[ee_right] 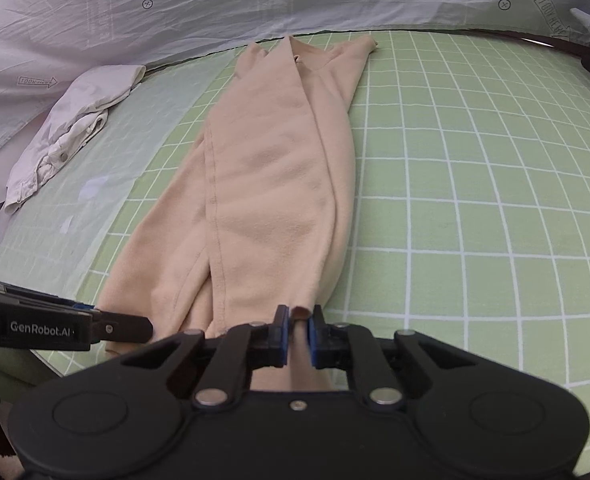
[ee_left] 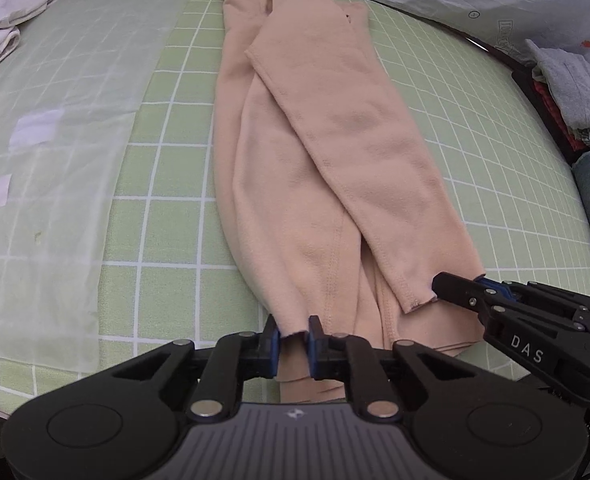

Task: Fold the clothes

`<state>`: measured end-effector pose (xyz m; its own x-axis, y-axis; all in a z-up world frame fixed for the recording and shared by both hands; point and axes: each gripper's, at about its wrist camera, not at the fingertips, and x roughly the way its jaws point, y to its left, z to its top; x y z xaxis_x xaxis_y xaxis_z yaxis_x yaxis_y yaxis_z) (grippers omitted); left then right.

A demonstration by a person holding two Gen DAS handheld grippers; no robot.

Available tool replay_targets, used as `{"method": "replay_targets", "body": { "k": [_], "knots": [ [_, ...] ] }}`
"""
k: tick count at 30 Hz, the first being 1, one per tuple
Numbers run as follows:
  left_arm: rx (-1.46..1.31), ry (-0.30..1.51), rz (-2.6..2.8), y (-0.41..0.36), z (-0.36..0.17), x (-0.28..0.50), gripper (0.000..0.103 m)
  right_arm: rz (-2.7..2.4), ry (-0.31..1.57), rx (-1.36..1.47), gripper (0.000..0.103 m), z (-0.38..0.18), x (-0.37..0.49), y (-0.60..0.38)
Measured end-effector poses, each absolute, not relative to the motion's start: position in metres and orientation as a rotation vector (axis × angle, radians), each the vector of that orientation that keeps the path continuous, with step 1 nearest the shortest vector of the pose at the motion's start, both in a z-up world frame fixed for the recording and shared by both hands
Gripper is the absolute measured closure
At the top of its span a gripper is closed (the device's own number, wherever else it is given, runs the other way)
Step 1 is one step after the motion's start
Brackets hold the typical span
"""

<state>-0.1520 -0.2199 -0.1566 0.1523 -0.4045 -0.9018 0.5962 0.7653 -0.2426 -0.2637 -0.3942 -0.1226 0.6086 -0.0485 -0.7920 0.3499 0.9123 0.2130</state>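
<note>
A peach fleece garment (ee_left: 307, 152) lies lengthwise on the green grid mat (ee_left: 475, 140), folded into a long narrow strip with its sleeves laid over it. My left gripper (ee_left: 292, 334) is shut on the garment's near left corner. My right gripper (ee_right: 298, 322) is shut on the near right corner; it also shows in the left wrist view (ee_left: 459, 288) at the lower right. The garment (ee_right: 267, 184) runs away from me toward the mat's far edge. My left gripper enters the right wrist view (ee_right: 135, 326) from the left.
A crumpled white shirt (ee_right: 75, 124) lies at the mat's far left. A pile of clothes (ee_left: 575, 92) with grey, red and denim pieces sits off the right edge. A white printed sheet (ee_right: 255, 0) lies beyond the mat (ee_right: 475, 200).
</note>
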Motion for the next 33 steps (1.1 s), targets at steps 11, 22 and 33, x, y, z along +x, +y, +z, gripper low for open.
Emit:
{"method": "replay_targets", "body": {
  "k": [11, 22, 33],
  "knots": [
    [0.040, 1.074, -0.781, -0.225, -0.095, -0.103, 0.089, -0.201, 0.698, 0.297, 0.095, -0.052, -0.229, -0.412],
    [-0.039, 0.994, -0.800, -0.262, -0.058, -0.032, 0.090, -0.230, 0.606, 0.300, 0.096, -0.029, -0.151, -0.455],
    [-0.109, 0.968, -0.813, -0.341, -0.056, 0.106, 0.090, -0.255, 0.573, 0.284, 0.096, -0.033, -0.024, -0.528]
  ]
}}
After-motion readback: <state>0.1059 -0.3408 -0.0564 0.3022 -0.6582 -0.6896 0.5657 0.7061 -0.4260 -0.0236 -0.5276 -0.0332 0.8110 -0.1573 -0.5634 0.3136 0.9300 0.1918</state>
